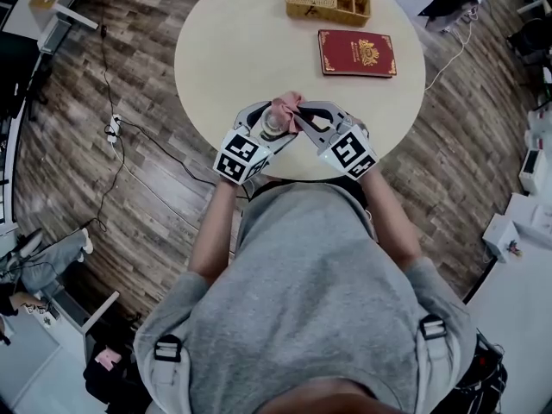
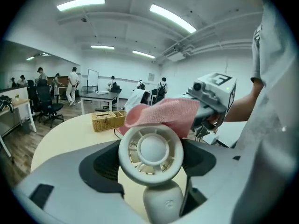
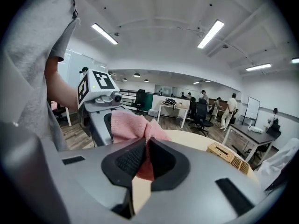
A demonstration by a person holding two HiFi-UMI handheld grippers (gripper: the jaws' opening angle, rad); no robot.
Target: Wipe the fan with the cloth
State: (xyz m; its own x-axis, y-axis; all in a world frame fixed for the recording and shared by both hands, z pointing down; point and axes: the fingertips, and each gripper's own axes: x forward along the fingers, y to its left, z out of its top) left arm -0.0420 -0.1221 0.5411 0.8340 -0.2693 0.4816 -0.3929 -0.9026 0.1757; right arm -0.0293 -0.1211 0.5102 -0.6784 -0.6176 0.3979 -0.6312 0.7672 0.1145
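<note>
Clearly mid-wipe: the left gripper clamps the fan above the table edge to steady it, while the right gripper, pinched shut on the cloth, presses it against the fan's top rim.

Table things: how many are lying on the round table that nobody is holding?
2. A wicker basket sits near the far edge of the table; a red book lies just nearer the person. The left tool and right tool could hide something small beneath.
</note>
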